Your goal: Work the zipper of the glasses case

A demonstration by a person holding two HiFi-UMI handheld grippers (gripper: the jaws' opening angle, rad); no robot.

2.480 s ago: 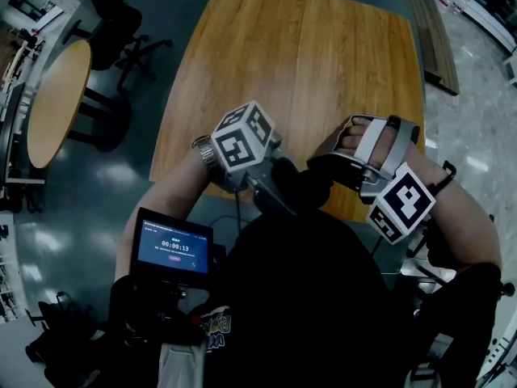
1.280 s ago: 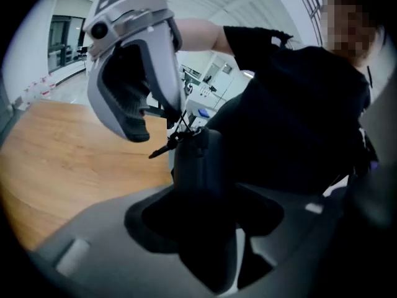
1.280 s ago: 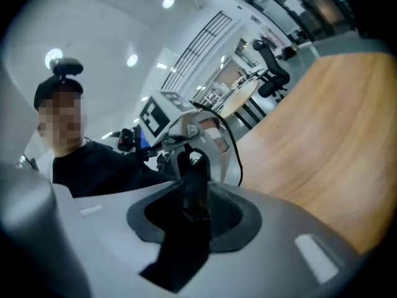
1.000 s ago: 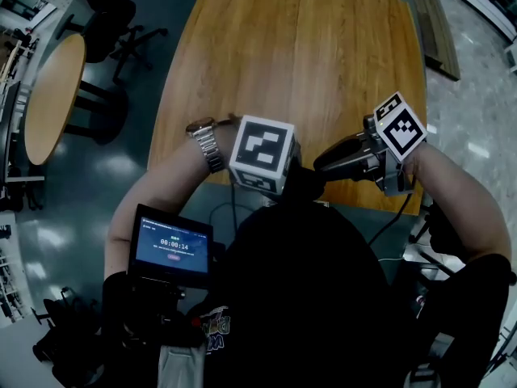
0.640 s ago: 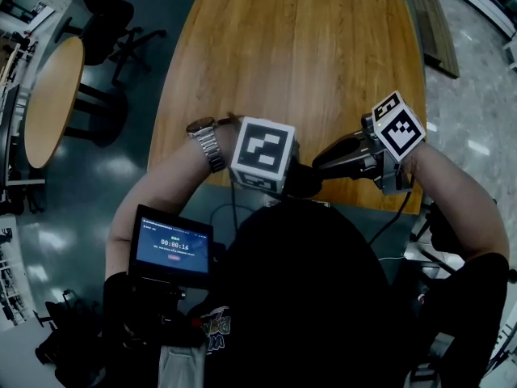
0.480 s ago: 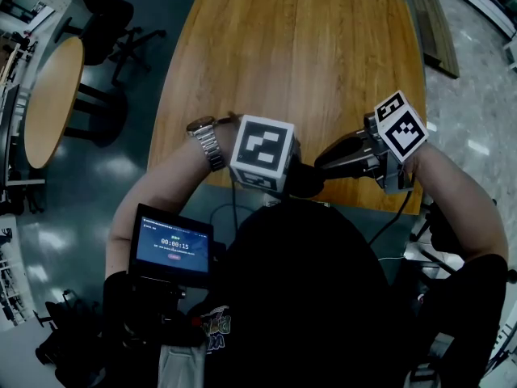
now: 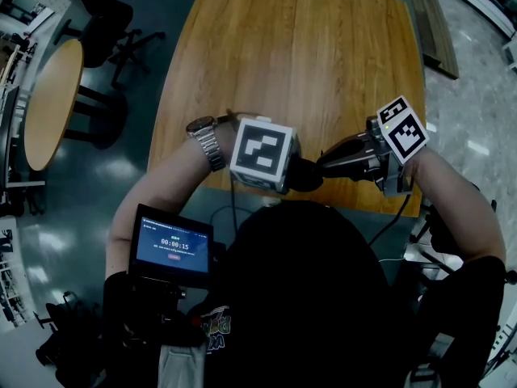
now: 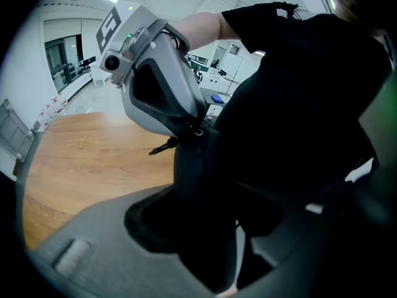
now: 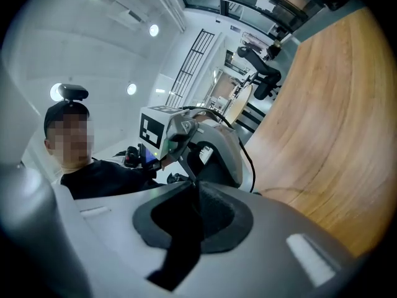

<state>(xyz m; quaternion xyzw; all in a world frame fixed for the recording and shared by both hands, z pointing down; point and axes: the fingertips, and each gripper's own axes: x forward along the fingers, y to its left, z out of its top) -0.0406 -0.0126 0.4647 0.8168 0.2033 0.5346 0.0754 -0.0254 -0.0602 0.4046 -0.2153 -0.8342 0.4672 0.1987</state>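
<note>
Gripping the dark glasses case across its body, the left gripper held its jaws wide, with the case standing roughly upright between the two pads and filling the gap. From the head view the case showed only as a dark lump just right of that gripper's marker cube, above the near edge of the wooden table and close to the person's dark shirt. The right gripper reached in from the right, nearly level, with its tips at the case's upper end. Its jaws had just been closing and stood narrow, almost together, and they appeared to pinch the thin dark zipper pull, whose free end stuck out to the left of the tips in the left gripper view. The two grippers sat tip to tip, the case between them. A metal wristwatch circled the left wrist. Near the person's left side hung a small screen with a lit blue display, and a round table stood well apart at the far left.
</note>
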